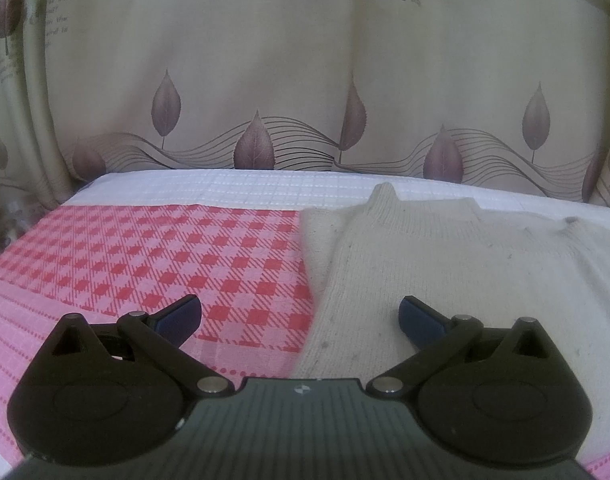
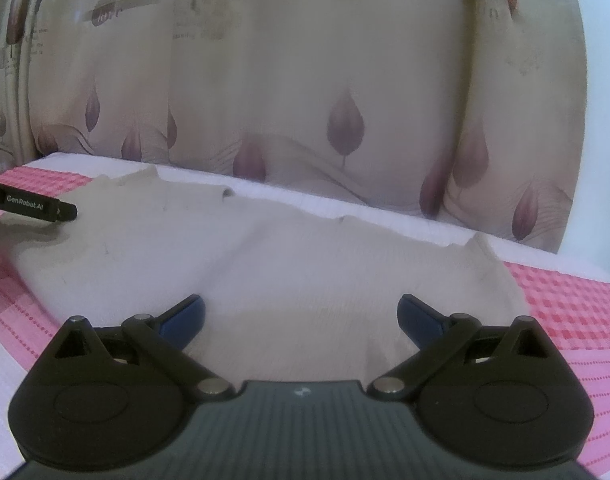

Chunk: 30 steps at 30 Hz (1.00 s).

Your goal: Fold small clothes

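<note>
Both jaws sitting wide, holding nothing; left gripper (image 1: 301, 316) hovering at knit top (image 1: 445, 272) edge; right gripper (image 2: 301, 316) over hem; pinching one layer at matching corners advised.

The knitted garment (image 2: 289, 264) lies flat on the checked cloth (image 1: 153, 252), which covers the table. A curtain (image 1: 289, 80) hangs behind the table's far edge. The left claw (image 1: 301, 316) hovers over the garment's left edge.

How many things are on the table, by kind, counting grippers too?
Cream knit garment: 1
Pink checked cloth: 1
White textured cloth: 1
Grippers, fingers open: 2, left gripper, right gripper
Total: 5
</note>
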Each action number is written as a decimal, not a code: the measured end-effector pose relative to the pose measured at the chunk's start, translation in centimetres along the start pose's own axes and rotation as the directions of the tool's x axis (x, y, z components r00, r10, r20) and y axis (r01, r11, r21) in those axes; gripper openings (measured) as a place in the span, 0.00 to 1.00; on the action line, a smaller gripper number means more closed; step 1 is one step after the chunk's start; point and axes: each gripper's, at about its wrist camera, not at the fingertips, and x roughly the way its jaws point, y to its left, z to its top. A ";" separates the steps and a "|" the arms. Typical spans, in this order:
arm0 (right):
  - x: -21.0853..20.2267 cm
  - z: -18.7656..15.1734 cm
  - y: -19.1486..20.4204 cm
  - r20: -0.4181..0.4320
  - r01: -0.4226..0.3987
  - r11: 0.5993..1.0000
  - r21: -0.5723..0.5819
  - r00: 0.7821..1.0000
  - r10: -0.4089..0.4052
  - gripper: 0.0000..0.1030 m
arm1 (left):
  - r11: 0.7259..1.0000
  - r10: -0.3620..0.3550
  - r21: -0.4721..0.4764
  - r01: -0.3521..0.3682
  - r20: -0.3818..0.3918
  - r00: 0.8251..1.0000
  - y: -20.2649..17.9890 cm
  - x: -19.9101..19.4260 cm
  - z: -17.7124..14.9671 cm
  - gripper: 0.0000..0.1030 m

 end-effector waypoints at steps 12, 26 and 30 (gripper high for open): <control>-0.6 0.0 -0.2 0.042 -0.005 1.000 0.004 0.999 0.004 1.00 | 1.000 -0.001 0.016 0.001 0.003 1.000 0.0 0.0 0.0 1.00; -1.0 0.0 -0.2 0.058 -0.001 1.000 0.012 0.998 0.000 1.00 | 1.000 -0.009 0.017 0.009 -0.002 1.000 0.0 0.0 0.0 1.00; -1.0 0.0 -0.2 0.057 -0.001 1.000 0.011 0.998 0.000 1.00 | 0.997 -0.066 -0.037 0.065 -0.037 0.997 1.1 0.7 0.3 1.00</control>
